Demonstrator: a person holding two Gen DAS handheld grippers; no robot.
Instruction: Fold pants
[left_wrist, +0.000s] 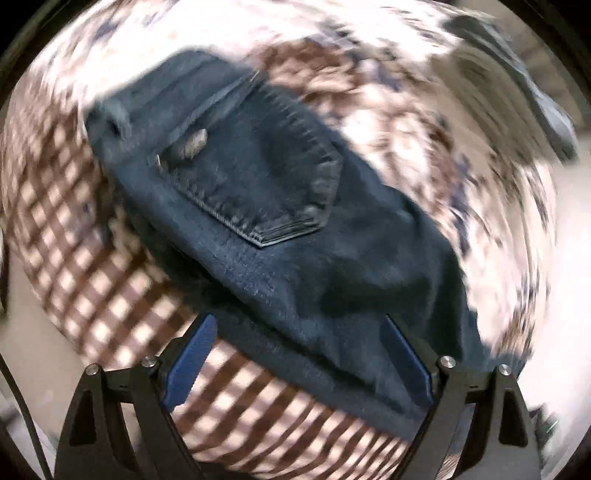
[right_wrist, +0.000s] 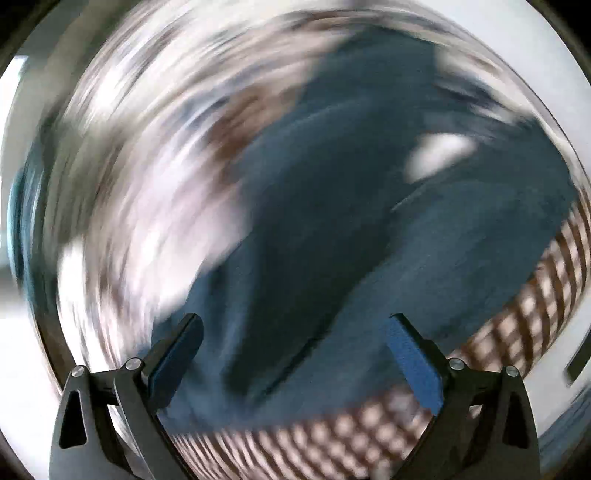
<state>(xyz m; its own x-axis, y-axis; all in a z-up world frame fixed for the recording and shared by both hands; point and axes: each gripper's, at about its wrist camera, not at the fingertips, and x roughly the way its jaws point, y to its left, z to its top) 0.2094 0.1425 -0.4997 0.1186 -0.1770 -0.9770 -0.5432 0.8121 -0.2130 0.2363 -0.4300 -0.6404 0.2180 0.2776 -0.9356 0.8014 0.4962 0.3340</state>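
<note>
Dark blue jeans (left_wrist: 280, 229) lie on a patterned cloth, back pocket (left_wrist: 258, 177) up, with a small tan label near the waistband. My left gripper (left_wrist: 299, 328) points down over the jeans' near edge, its blue-padded jaws wide apart with nothing pressed between them. In the right wrist view, which is heavily blurred, the jeans (right_wrist: 317, 229) spread as dark blue folds below my right gripper (right_wrist: 295, 328). Its jaws also stand wide and hold nothing.
The jeans rest on a tablecloth, brown-and-white checked (left_wrist: 96, 280) along the border and flowery towards the middle (left_wrist: 388, 96). A dark grey object (left_wrist: 532, 85) sits at the far right edge. The checked border (right_wrist: 517, 317) also shows at the right.
</note>
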